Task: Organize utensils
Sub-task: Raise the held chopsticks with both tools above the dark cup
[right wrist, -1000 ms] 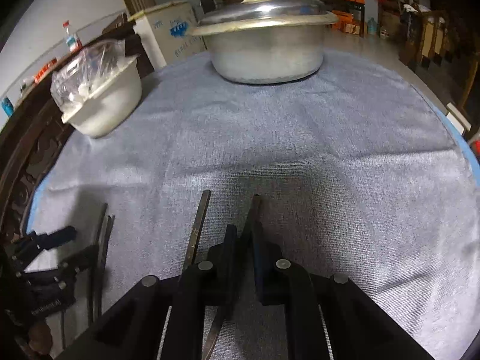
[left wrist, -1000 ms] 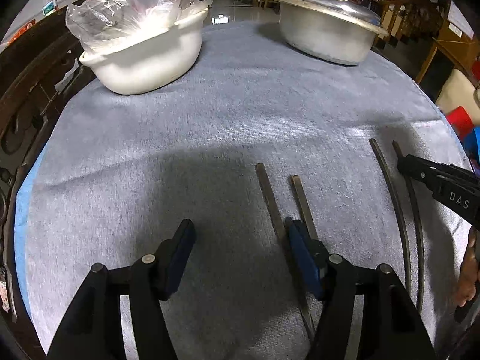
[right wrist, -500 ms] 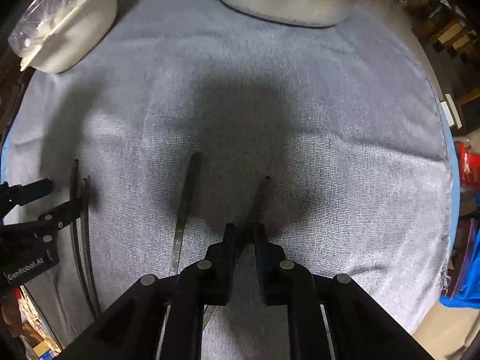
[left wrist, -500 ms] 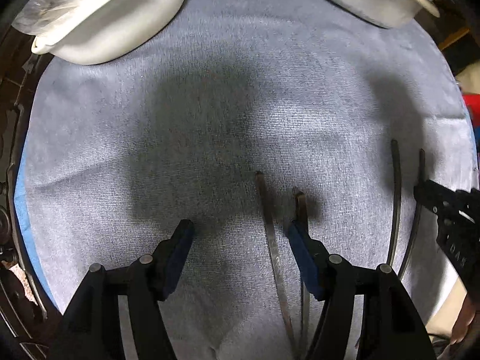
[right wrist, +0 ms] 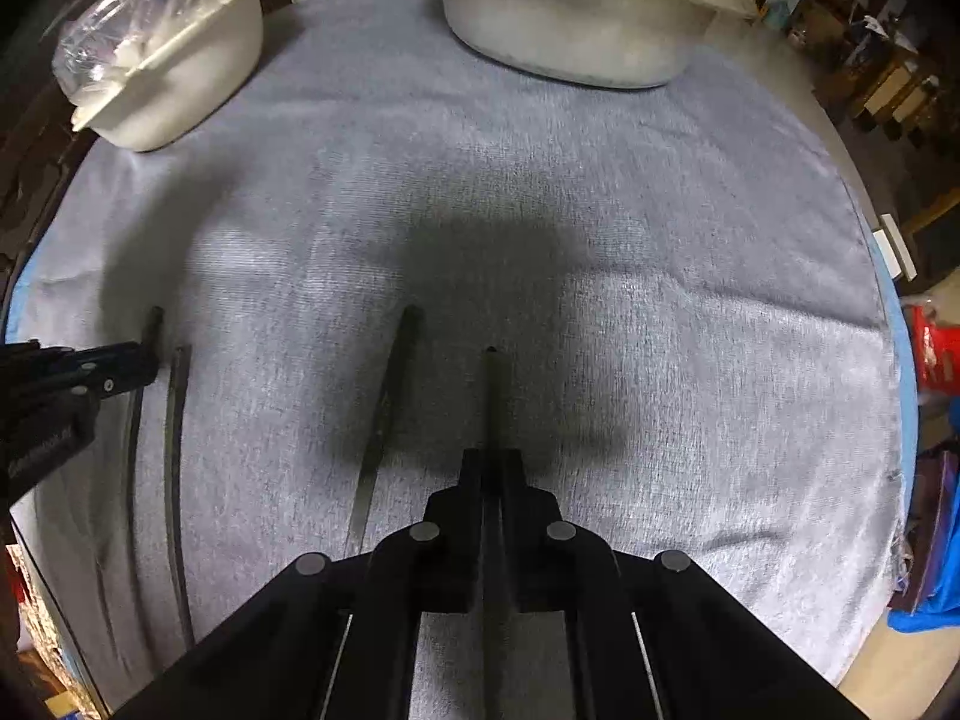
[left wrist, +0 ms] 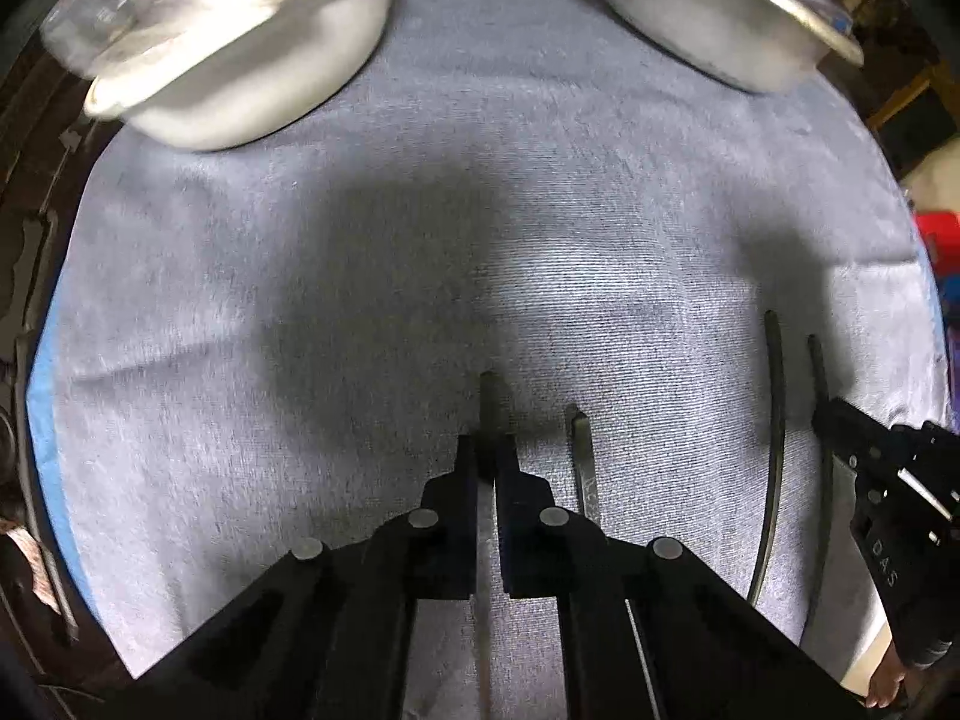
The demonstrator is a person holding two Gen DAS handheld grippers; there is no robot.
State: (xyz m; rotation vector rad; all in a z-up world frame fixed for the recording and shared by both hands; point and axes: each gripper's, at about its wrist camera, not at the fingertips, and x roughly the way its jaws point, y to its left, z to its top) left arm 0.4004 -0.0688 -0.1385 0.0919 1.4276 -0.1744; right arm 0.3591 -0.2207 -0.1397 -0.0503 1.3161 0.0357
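Left tool (left wrist: 486, 450) clamped on thin dark flat stick (left wrist: 487, 399), its twin (left wrist: 583, 462) just beside on worktop. Right tool (right wrist: 491, 462) clamped on slim dark stick (right wrist: 491, 396); partner stick (right wrist: 390, 396) flat alongside. Round worktop (right wrist: 660, 240) under ribbed grey cloth. Far edge: white plastic basin (right wrist: 180, 84) with crinkled clear bag, dull metal pot (right wrist: 576, 42).

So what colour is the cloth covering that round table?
The cloth is a plain pale grey-blue with a fine woven texture, no pattern. It shows best from the right wrist camera.
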